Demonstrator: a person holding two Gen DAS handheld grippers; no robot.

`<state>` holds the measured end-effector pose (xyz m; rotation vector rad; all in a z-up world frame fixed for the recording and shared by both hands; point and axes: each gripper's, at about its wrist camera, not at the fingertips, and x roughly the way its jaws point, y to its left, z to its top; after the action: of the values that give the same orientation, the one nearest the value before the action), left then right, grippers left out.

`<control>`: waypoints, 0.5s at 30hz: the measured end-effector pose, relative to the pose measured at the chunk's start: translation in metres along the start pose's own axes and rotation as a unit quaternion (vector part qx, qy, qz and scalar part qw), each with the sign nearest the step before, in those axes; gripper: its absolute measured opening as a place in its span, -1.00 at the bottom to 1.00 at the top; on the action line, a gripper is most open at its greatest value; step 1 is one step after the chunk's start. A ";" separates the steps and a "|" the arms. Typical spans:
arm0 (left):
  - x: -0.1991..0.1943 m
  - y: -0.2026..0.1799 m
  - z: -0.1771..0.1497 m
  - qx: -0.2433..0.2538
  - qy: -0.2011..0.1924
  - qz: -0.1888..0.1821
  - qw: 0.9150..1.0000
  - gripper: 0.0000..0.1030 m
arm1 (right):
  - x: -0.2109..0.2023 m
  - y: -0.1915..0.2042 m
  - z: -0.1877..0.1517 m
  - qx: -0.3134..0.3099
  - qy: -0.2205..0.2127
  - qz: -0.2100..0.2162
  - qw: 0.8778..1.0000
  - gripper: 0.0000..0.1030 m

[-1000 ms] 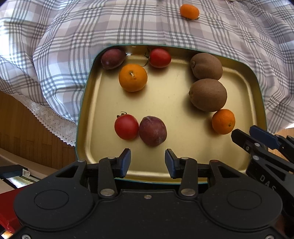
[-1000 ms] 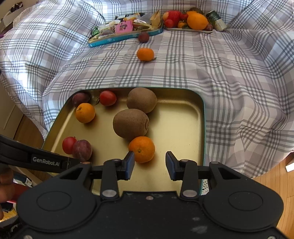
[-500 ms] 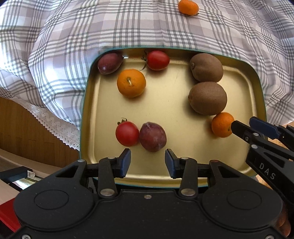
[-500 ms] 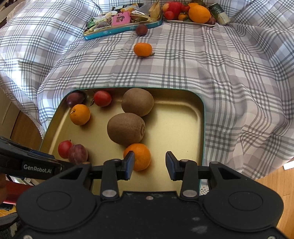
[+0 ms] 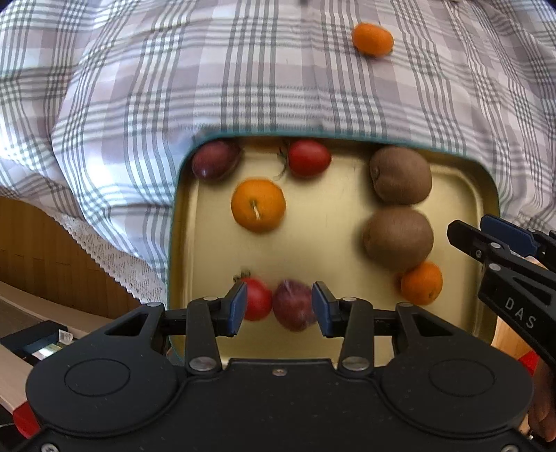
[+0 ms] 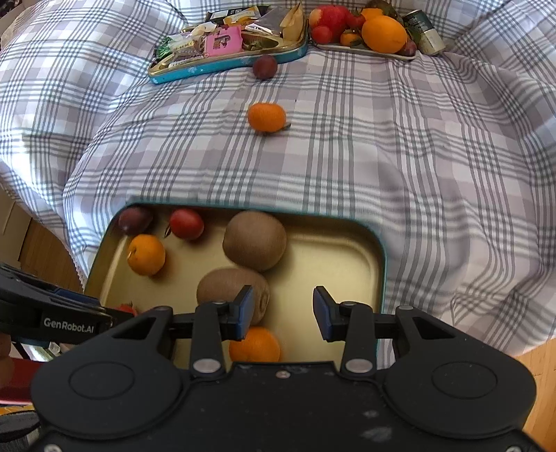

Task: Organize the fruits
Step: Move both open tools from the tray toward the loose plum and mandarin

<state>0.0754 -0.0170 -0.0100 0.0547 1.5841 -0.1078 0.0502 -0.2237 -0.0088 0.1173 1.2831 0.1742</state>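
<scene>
We hold the left hand-held gripper (image 5: 279, 307) released over the near edge of the gold tray (image 5: 323, 222); its blue pads frame a tomato (image 5: 256, 301) and a plum (image 5: 293, 309) lying side by side, both blurred, and we cannot tell whether either pad touches them. From the right wrist view only a sliver of that tomato (image 6: 125, 308) shows behind the left tool. Further right, our right hand-held gripper (image 6: 283, 311) is also released, its left pad in front of the nearer kiwi (image 6: 229, 290), with a small orange (image 6: 255, 344) half hidden under the gripper body.

The tray sits at the edge of a checked bed cover (image 6: 382, 156), its far rim tucked against the cloth. Its middle and right part are bare metal, while the far left corner is crowded by a second plum (image 5: 215, 160), a second tomato (image 5: 308, 158) and an orange (image 5: 258, 204).

Only the right view shows a loose plum (image 6: 264, 66), a snack tin (image 6: 229, 45) and a fruit plate (image 6: 365, 29) at the back. Both views catch a stray orange (image 6: 266, 117) on the cover.
</scene>
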 end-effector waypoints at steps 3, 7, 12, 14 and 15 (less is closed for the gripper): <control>-0.005 0.004 0.012 -0.004 -0.017 0.006 1.000 -0.02 | 0.002 -0.001 0.015 0.002 -0.004 -0.001 1.000 -0.21; -0.013 0.011 0.029 -0.010 -0.058 0.021 0.998 -0.03 | 0.007 -0.002 0.035 0.006 -0.013 0.002 1.000 -0.21; -0.017 0.019 0.050 -0.013 -0.117 0.038 0.992 -0.06 | 0.015 -0.001 0.058 0.008 -0.035 0.006 0.999 -0.19; -0.018 0.020 0.057 -0.010 -0.145 0.043 0.988 -0.06 | 0.019 0.001 0.067 0.008 -0.049 0.005 0.999 -0.18; -0.018 0.021 0.061 -0.008 -0.158 0.046 0.986 -0.06 | 0.021 0.002 0.071 0.006 -0.055 0.005 0.998 -0.17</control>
<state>0.1383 -0.0016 0.0067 0.0933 1.2635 -0.0306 0.1237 -0.2171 -0.0081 0.1415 1.1735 0.1657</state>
